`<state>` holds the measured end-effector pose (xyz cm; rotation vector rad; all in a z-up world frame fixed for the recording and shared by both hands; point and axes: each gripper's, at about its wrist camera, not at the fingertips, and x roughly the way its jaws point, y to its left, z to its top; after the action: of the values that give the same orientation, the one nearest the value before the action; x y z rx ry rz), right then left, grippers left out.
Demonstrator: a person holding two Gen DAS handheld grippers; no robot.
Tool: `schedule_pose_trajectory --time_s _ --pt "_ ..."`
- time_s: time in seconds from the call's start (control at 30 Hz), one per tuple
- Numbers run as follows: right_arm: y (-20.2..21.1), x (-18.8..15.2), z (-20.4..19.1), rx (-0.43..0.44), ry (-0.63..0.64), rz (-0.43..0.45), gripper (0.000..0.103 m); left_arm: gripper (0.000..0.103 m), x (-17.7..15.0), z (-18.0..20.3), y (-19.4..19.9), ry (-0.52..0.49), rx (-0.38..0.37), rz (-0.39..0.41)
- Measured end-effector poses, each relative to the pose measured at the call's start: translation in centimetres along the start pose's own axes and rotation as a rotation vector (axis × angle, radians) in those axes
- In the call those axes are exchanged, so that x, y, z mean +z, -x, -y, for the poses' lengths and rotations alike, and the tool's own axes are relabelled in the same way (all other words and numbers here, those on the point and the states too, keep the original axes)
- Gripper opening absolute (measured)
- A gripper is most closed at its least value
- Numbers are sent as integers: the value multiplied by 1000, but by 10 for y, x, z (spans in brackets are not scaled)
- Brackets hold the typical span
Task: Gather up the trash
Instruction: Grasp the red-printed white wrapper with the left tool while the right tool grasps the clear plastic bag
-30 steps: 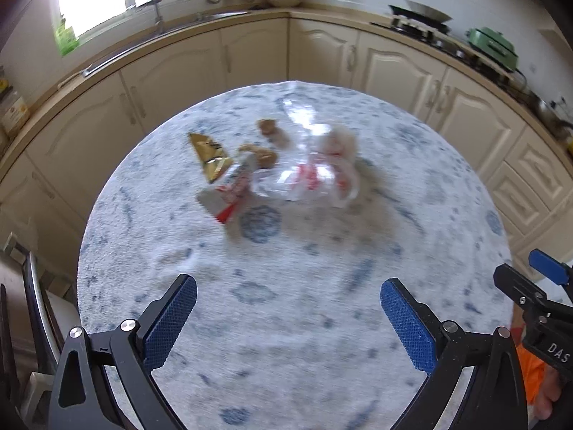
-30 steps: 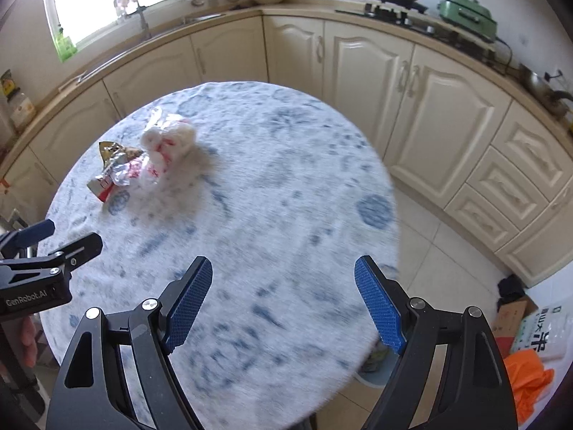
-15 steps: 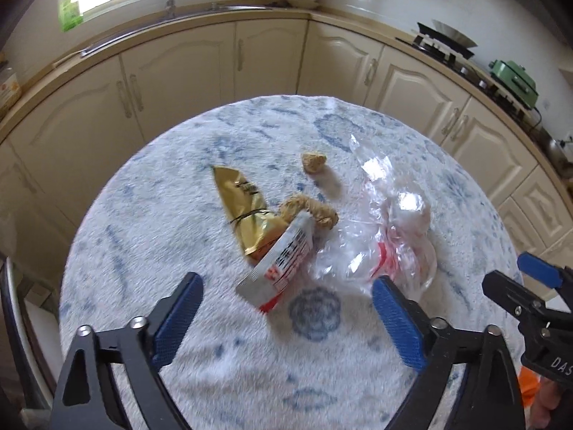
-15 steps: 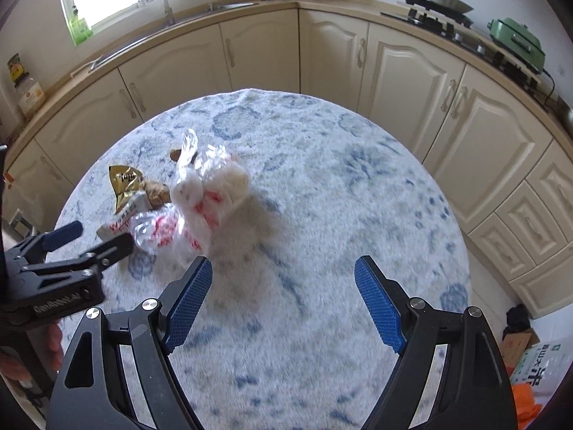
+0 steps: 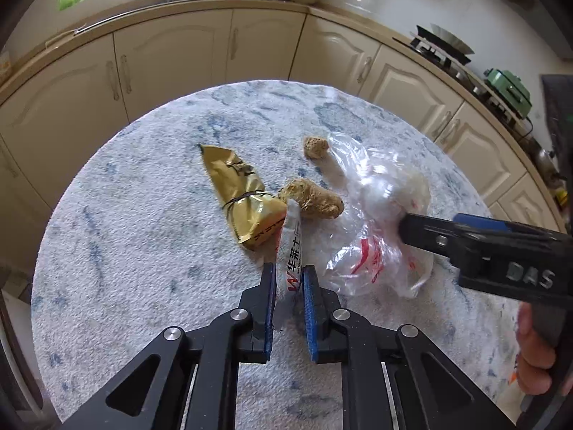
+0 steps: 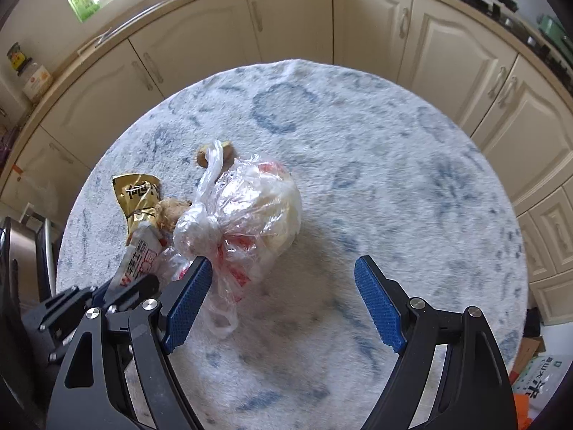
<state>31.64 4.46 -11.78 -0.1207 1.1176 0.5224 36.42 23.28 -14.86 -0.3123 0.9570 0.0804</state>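
The white wrapper (image 5: 290, 251) is clamped by the left gripper (image 5: 289, 279); the right gripper (image 6: 283, 286) is spread empty. A straight, gentle lift is advised.

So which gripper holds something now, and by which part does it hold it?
The left gripper is shut on the near end of the white printed plastic wrapper. The right gripper is open and holds nothing.
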Motion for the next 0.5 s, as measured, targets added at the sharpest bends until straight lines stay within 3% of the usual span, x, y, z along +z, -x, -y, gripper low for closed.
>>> schedule_pose_trajectory --time_s 0.1,0.17,0.2,0.3,0.5 --pt "-10 4 -7 33 -3 -16 81 10 -5 -3 8 11 15 13" --pt "-17 4 -17 55 31 -27 60 10 -7 -7 12 24 16 19" --pt "-21 2 -22 63 54 -44 39 10 -7 -7 13 30 19 21" --pt "-21 -6 -29 35 103 -4 35 10 -11 -7 20 38 31 25" --pt "-4 -26 -21 69 108 3 33 10 -18 -3 34 29 49 35"
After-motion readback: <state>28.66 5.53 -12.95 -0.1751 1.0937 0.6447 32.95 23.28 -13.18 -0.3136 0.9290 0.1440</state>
